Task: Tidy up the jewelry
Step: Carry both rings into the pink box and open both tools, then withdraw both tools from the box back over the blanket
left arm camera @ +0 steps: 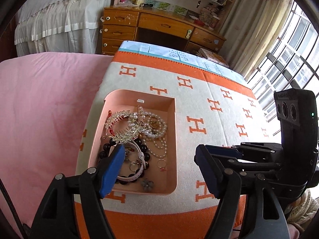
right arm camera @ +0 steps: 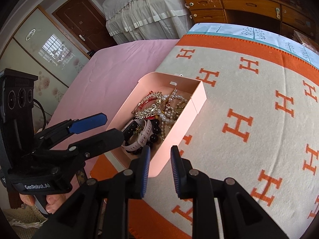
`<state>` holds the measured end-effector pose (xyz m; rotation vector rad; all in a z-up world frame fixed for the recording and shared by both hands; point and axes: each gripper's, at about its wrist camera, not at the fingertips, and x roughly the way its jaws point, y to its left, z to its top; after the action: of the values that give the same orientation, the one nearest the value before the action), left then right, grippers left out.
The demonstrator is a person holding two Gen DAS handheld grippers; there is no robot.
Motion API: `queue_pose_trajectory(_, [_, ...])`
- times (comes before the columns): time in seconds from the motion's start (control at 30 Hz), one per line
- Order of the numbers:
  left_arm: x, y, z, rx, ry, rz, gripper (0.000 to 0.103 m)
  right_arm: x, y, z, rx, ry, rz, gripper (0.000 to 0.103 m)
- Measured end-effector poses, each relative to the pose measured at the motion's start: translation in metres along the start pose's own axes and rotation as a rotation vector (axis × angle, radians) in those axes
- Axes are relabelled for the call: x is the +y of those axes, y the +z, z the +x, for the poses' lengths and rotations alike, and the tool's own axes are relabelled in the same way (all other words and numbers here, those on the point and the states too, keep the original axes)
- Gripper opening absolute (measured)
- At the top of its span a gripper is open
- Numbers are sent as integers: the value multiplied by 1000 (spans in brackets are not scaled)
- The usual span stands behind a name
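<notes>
A pink open box (left arm camera: 175, 131) (right arm camera: 197, 97) sits on an orange and white H-pattern blanket (left arm camera: 219, 123) (right arm camera: 249, 103). It holds a gold leaf hair comb (left arm camera: 123, 127) (right arm camera: 151, 103), pearl necklaces (left arm camera: 157, 127) (right arm camera: 169, 113), a black bead bracelet (left arm camera: 103, 151), a white watch (left arm camera: 137, 171) (right arm camera: 137, 137) and rings (left arm camera: 161, 162). My left gripper (left arm camera: 159, 171) is open wide, empty, above the box's near end. My right gripper (right arm camera: 159, 171) is open with a narrow gap, empty, at the box's near corner.
A pink bedsheet (left arm camera: 45, 109) (right arm camera: 111, 73) lies left of the blanket. A wooden desk with drawers (left arm camera: 159, 27) stands beyond the bed. A white lace-covered piece of furniture (left arm camera: 59, 16) is at the back left, a barred window (left arm camera: 289, 63) at the right.
</notes>
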<state>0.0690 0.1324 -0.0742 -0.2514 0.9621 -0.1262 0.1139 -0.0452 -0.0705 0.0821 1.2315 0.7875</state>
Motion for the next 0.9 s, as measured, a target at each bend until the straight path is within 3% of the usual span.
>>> queue_pose_trajectory(0.13, [-11, -7, -4, 1, -6, 14, 78, -4, -12, -7, -10, -41, 9, 21])
queue_pose_trajectory(0.2, [-16, -10, -7, -3, 2, 27, 88, -8, -18, -11, -13, -53, 22, 21])
queue_pose_trajectory(0.37, [-30, -15, -16, -36, 34, 51, 90, -15, -35, -24, -37, -100, 56, 21])
queue_pose_trajectory(0.5, [-43, -18, -20, -53, 86, 63, 99, -17, -47, -42, -79, -143, 75, 21])
queue_pose_trajectory(0.63, [-64, -21, -26, -72, 154, 97, 101, -20, -56, -64, -134, -198, 89, 21])
queue_pose_trajectory(0.9, [-106, -20, -42, -137, 177, 145, 102, -20, -70, -115, -251, -321, 124, 21])
